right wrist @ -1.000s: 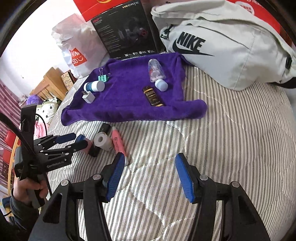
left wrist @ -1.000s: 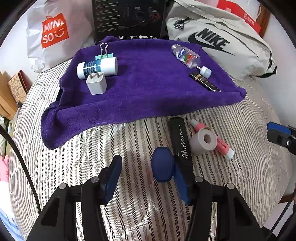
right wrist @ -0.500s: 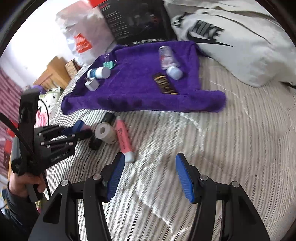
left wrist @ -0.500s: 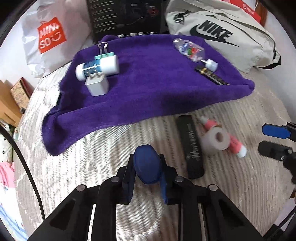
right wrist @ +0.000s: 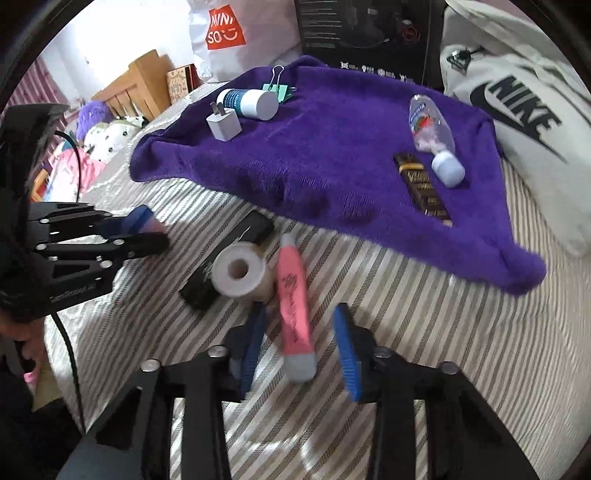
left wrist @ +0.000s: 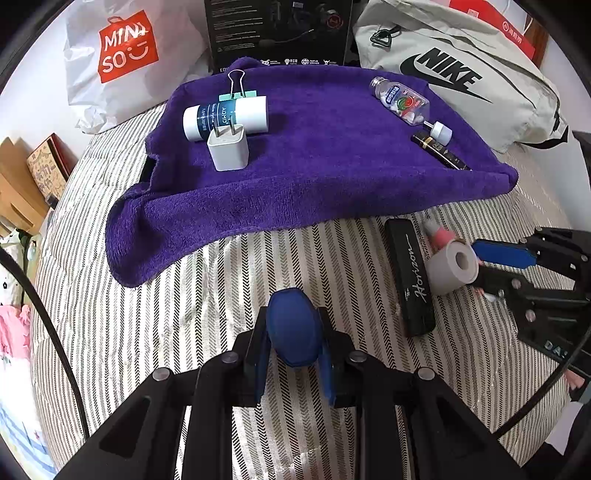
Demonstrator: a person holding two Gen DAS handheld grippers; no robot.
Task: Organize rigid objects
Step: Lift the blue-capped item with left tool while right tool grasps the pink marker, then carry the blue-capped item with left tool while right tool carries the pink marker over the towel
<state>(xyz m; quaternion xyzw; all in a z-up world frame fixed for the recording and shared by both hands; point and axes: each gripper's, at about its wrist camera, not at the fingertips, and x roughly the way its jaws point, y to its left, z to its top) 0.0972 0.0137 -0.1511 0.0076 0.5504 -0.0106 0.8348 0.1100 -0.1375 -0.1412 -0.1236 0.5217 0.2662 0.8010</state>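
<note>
My left gripper (left wrist: 293, 356) is shut on a dark blue oval case (left wrist: 293, 328), held just above the striped bed. My right gripper (right wrist: 301, 354) is open, its jaws on either side of a pink tube (right wrist: 293, 306) that lies on the bed. Beside the tube lie a white tape roll (right wrist: 240, 273) and a black Horizon case (left wrist: 412, 280). On the purple towel (left wrist: 314, 158) lie a white charger (left wrist: 227, 151), a white bottle (left wrist: 225, 116), a binder clip (left wrist: 236, 90), a clear bottle (left wrist: 404, 105) and a dark bar (left wrist: 439, 151).
Behind the towel stand a Miniso bag (left wrist: 129, 55), a black box (left wrist: 277, 29) and a grey Nike bag (left wrist: 461, 77). The right gripper shows in the left wrist view (left wrist: 491, 264) next to the tape roll (left wrist: 452, 266). Wooden furniture (right wrist: 125, 88) stands to the left.
My left gripper closed on the blue case and lifted it slightly. My right gripper moved forward and left until the pink tube lay between its open jaws.
</note>
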